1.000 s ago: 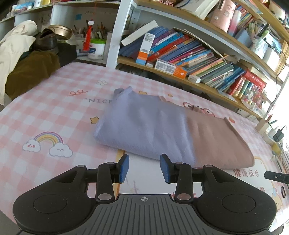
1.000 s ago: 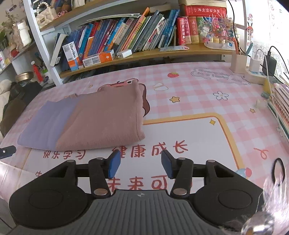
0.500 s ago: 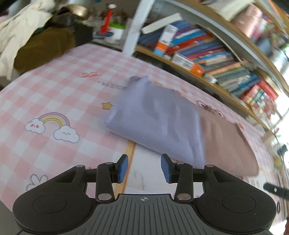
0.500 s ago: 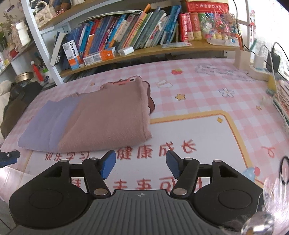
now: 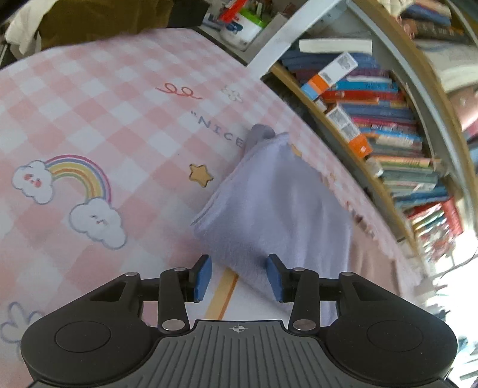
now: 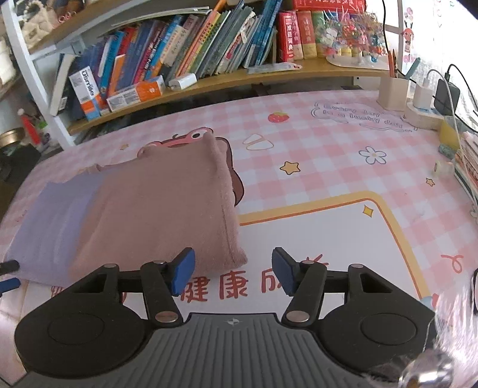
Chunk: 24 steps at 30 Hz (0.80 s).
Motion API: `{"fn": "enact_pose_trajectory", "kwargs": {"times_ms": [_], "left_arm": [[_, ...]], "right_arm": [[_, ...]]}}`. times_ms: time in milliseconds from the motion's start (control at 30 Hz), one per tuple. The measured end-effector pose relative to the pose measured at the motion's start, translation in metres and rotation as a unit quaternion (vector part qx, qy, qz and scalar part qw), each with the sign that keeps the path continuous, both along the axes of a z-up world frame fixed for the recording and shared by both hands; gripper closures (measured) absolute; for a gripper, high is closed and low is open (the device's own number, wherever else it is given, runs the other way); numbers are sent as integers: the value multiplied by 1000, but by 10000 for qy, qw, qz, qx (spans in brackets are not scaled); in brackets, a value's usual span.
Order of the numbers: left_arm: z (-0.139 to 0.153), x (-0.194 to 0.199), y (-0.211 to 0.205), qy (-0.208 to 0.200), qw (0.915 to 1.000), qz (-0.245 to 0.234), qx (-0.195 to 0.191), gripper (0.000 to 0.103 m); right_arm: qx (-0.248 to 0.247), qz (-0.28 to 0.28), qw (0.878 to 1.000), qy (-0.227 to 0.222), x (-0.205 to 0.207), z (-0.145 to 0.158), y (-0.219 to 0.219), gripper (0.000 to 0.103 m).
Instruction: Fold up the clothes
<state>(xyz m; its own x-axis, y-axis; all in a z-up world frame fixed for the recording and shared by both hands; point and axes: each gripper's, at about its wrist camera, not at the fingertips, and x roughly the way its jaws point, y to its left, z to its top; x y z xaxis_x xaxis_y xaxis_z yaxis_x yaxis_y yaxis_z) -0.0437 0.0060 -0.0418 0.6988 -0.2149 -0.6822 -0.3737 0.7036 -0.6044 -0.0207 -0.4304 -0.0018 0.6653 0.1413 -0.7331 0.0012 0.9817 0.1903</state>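
A folded two-tone garment lies on the pink checked mat, lavender at one end point(image 5: 280, 206) and dusty pink at the other point(image 6: 167, 206). My left gripper point(image 5: 238, 279) is open, and the lavender end's near corner sits between its blue pads point(image 5: 201, 277) without being clamped. My right gripper point(image 6: 231, 270) is open too, wider, just short of the pink end's near corner point(image 6: 236, 253), with nothing between its fingers. The left gripper's fingertip point(image 6: 9, 265) shows at the left edge of the right wrist view.
A bookshelf point(image 6: 209, 41) packed with books runs along the mat's far edge. Piled clothes point(image 5: 98, 21) lie beyond the left end. A power strip with chargers point(image 6: 430, 95) and stacked books point(image 6: 469, 167) stand at the right. A yellow-bordered white panel point(image 6: 328, 238) lies in front.
The left gripper has swung and advanced toward the lavender end, so its corner now lies between the open pads. The right gripper has opened wider and moved closer to the pink corner.
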Motion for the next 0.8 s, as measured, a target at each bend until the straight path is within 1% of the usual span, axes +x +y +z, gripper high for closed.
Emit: {"fn": "enact_pose_trajectory", "kwargs": {"times_ms": [67,100,167,267,300,367,400,433,467,500,600,700,800], "left_arm": [[-2,3,5,4,9996,112,-261,56],[-4,4,8,0,9988,197,-439,52],[-9,4,14,-2,9951,474,-871,51],[-16,3,20,7,9874,845,-1336,51],[-18,4,21,-5,9853,925,-1438,51],[-22,6,24,-39,9809,1069,-1625,51],[-24,6,25,-56,9785,1141,-1718,54],[-25,7,26,-55,9781,1158,-1728,56],[-26,8,26,-49,9784,1159,-1714,62],[-27,8,27,-43,9786,1160,-1699,75],[-30,10,29,-24,9793,1162,-1655,86],[-32,11,32,-19,9803,1146,-1606,93],[-19,9,34,-183,9872,1049,-1183,96]], "right_arm": [[1,-32,10000,32,5,-1,2,48],[2,-42,10000,55,8,-3,2,49],[14,-61,9999,142,12,-7,4,51],[63,-67,9995,318,19,-14,6,57],[84,-75,9993,370,20,-16,7,60],[132,-86,9989,431,21,-20,8,62],[148,-82,9989,448,21,-20,9,64],[160,-67,9988,458,21,-21,10,66],[171,-52,9987,468,21,-21,10,67],[174,-34,9987,471,22,-21,11,68],[160,-42,9987,482,22,-21,14,69],[168,-72,9986,505,21,-20,16,69],[231,-16,9983,532,21,-20,20,70]]}}
